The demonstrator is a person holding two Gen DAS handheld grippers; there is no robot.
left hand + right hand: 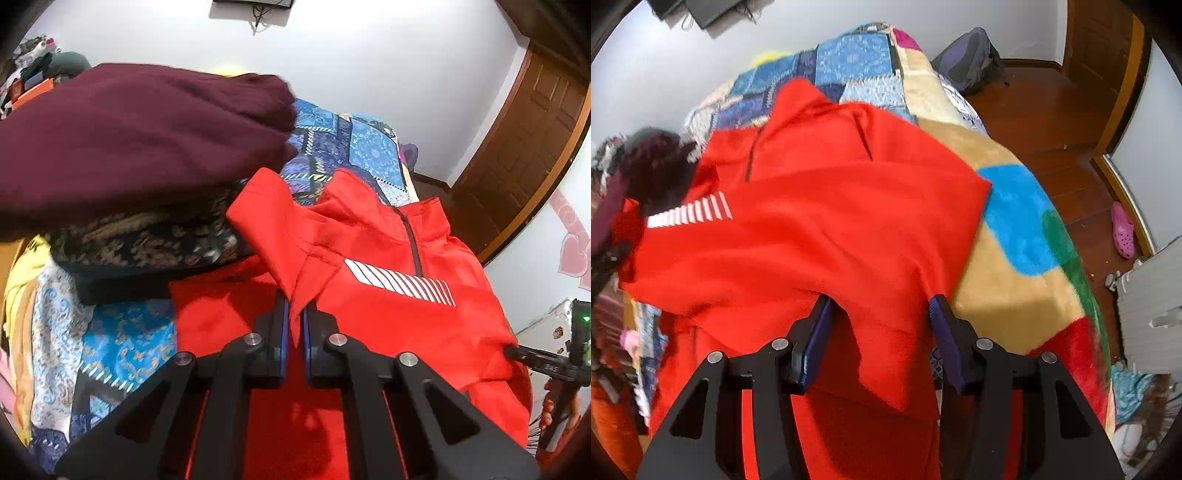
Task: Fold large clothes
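Red jacket (388, 295) spread on bed (1015, 221), collar toward frame top. Left gripper (294, 317) pinching sleeve cuff at centre — right gripper (881, 314) spread, fabric loose between jaws, nearer hem.

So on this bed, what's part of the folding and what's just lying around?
In the job:
red jacket
left gripper, shut on its sleeve
right gripper, fabric between its jaws

Lying about:
maroon garment
backpack
pink shoe
quilt

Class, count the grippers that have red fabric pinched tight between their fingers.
1: the left gripper pinches a fold of the red jacket. The right gripper straddles the jacket's edge, jaws apart.
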